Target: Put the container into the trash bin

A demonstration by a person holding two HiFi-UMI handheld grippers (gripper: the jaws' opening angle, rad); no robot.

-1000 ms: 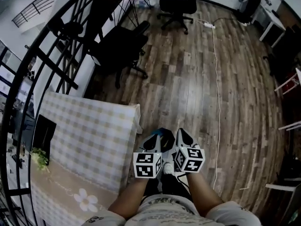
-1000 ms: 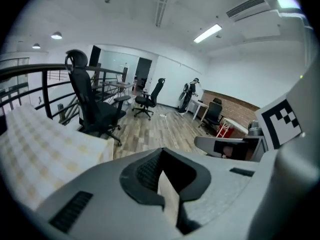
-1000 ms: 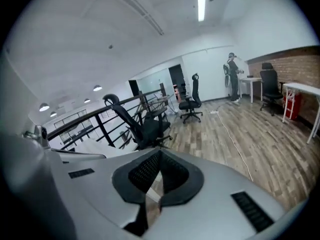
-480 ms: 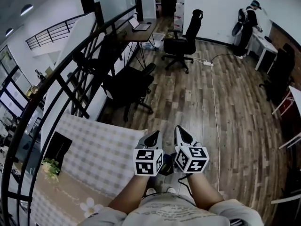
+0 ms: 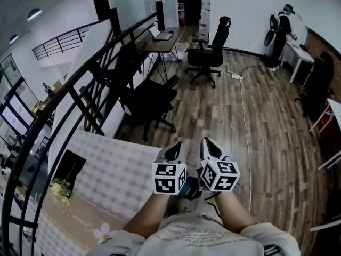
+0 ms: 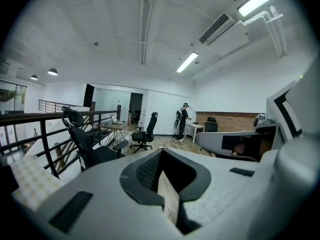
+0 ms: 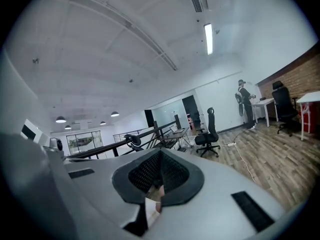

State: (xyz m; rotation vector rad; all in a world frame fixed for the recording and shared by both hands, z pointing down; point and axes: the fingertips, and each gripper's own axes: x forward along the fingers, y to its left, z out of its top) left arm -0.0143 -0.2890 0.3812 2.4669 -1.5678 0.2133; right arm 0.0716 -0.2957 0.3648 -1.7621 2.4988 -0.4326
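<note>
No container and no trash bin shows in any view. In the head view my left gripper (image 5: 171, 152) and right gripper (image 5: 209, 147) are held side by side close in front of the person's body, both pointing out over the wooden floor. Each has its jaws together with nothing between them. The left gripper view shows my left gripper (image 6: 161, 156) shut, with only the office room beyond it. The right gripper view shows my right gripper (image 7: 160, 155) shut as well. A small dark blue shape (image 5: 189, 189) sits low between the two marker cubes; I cannot tell what it is.
A table with a checked cloth (image 5: 109, 169) and a small plant (image 5: 61, 189) stands at the left, beside a black railing (image 5: 80, 89). Black office chairs (image 5: 150, 97) (image 5: 209, 55) stand ahead. A white cable (image 5: 245, 116) runs along the floor. A person (image 5: 279, 25) stands at a far desk.
The head view has tilted up from the floor to the room. Both grippers have risen together, staying side by side and shut.
</note>
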